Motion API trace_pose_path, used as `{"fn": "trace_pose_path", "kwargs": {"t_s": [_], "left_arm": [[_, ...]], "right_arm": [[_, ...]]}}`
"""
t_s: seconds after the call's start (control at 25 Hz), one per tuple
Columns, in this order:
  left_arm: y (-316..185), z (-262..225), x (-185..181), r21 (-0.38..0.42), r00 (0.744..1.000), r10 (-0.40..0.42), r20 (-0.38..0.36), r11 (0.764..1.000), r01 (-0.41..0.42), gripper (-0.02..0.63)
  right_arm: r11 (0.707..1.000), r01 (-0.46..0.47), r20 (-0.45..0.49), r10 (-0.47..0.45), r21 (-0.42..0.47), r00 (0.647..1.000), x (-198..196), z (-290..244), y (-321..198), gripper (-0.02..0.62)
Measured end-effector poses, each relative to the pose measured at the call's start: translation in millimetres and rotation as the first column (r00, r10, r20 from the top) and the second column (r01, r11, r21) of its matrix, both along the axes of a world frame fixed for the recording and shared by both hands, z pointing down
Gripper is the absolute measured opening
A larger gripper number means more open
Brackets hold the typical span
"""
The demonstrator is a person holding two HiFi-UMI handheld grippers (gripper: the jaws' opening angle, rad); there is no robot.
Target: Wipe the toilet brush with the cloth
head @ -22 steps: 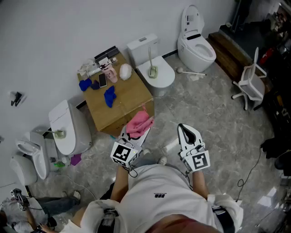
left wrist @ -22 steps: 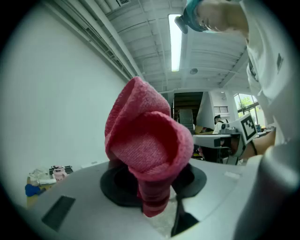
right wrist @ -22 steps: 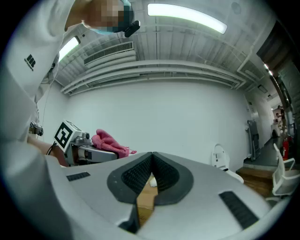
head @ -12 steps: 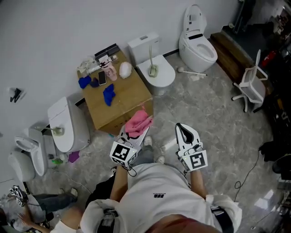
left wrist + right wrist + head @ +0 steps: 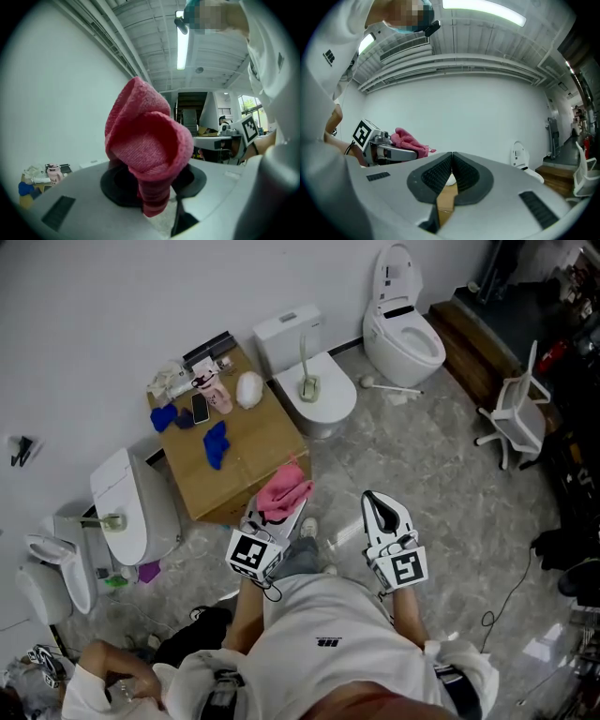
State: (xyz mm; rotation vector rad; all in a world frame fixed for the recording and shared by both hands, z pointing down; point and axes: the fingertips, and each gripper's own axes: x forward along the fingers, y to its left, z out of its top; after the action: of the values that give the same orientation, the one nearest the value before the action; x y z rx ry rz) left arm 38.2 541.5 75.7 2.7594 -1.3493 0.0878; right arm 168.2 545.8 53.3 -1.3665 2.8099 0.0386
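Since the earlier frames, the tabletop (image 5: 253, 451) and the toilet (image 5: 328, 411) have drifted left in the head view, while both hand-held grippers keep their places. At present the left hand-held gripper (image 5: 277, 515) is clenched on the pink cloth (image 5: 285, 490). The right hand-held gripper (image 5: 378, 505) is clenched shut and empty.

The toilet brush (image 5: 306, 367) stands on the toilet lid, well ahead of both and beyond the tabletop corner.

Step in hand, as judged: approach. The next move calls for the right one to open and take the brush handle.

The tabletop edge lies just ahead of the left one. Bare floor (image 5: 422, 465) ahead of the right one gives room.
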Motion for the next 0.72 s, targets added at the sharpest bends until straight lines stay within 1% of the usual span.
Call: {"fn": "trace_pose_path", "kwargs": {"t_s": [0.28, 0.72], "left_arm": [[-66.5, -1.7, -17.4, -0.004, 0.999, 0.04, -0.012, 0.999, -0.04, 0.153], [-169.7, 6.8, -39.2, -0.012, 0.991, 0.132, -0.028, 0.991, -0.132, 0.153]], "right_arm": [[0.999, -0.045, -0.033, 0.045, -0.009, 0.998, -13.3, 1.4, -61.5, -0.005], [0.991, -0.128, -0.06, 0.126, -0.026, 0.99, -40.9, 12.0, -152.4, -0.003]]}}
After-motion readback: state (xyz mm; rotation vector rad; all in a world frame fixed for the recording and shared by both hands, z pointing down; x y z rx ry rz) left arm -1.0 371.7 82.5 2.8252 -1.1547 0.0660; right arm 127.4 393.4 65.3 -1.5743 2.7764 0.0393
